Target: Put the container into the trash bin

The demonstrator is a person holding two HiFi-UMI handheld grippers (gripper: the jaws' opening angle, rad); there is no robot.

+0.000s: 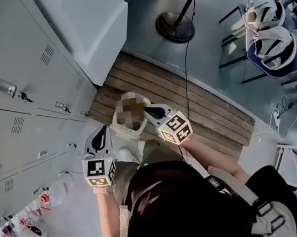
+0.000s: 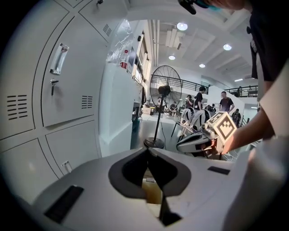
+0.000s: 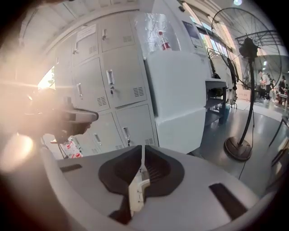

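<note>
Left gripper (image 1: pixel 104 132) and right gripper (image 1: pixel 150 110) are each pressed shut on opposite rims of the white container (image 1: pixel 128 133), which hangs between them in front of the person. Below lies a wooden floor panel (image 1: pixel 215 116). Grey lockers (image 1: pixel 14 80) stand left, and a standing fan (image 1: pixel 176 26) is farther off.

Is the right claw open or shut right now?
Shut on the container: in the right gripper view the right claw pinches its thin white rim.

Matt grey metal lockers (image 1: pixel 14 80) stand beside you, bare wooden slats (image 1: pixel 202 106) on glossy floor (image 1: pixel 210 49); your container (image 3: pixel 136 195) looks smooth pale plastic.
</note>
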